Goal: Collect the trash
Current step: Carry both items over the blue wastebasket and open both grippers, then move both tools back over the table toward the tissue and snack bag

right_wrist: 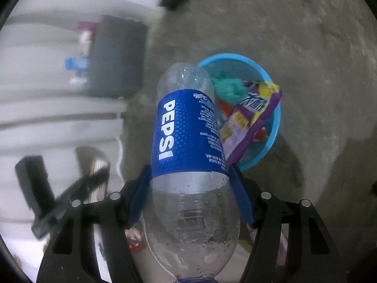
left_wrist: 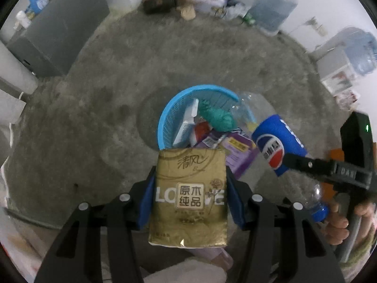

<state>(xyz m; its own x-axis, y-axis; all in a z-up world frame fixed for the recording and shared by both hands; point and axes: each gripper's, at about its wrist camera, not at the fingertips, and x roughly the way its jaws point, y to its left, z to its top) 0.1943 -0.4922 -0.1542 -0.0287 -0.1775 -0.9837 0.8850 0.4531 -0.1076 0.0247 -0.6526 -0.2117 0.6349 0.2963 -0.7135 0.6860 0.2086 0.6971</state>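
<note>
- Left wrist view: a gold tissue pack (left_wrist: 189, 195) is held between the blue pads (left_wrist: 146, 200) of the left gripper (left_wrist: 188, 200), which is closed onto its two long sides at about mid-length.
- The pack is carried above the floor (left_wrist: 94, 122), just short of the near rim of the blue basket (left_wrist: 165, 118), its far end overlapping that rim in the picture.
- Inside the basket, a green crumpled piece (left_wrist: 218, 116), a white carton (left_wrist: 187, 122) and a purple wrapper (left_wrist: 238, 151) are seen; the wrapper hangs over the near rim.
- To the right of the basket, the Pepsi bottle (left_wrist: 278, 146) is seen gripped by the right gripper (left_wrist: 297, 162), with its blue cap (left_wrist: 319, 211) pointing away from the basket.
- The pack is judged light and soft, with a slick foil skin; a side grip at the middle should hold, though too hard a squeeze would dent it.
- Right wrist view: the bottle (right_wrist: 188, 146) is clamped by the right gripper (right_wrist: 190, 195) just below the blue label, base forward, and appears empty.
- The bottle's base lies over the basket's (right_wrist: 271, 141) left rim in the picture; whether it is above the opening cannot be told.
- The wrapper (right_wrist: 249, 115) and green piece (right_wrist: 227, 87) fill much of the basket.
- The bottle is judged light, thin-walled and slippery with droplets; the stiffer shoulder or label band is the better hold.
</note>
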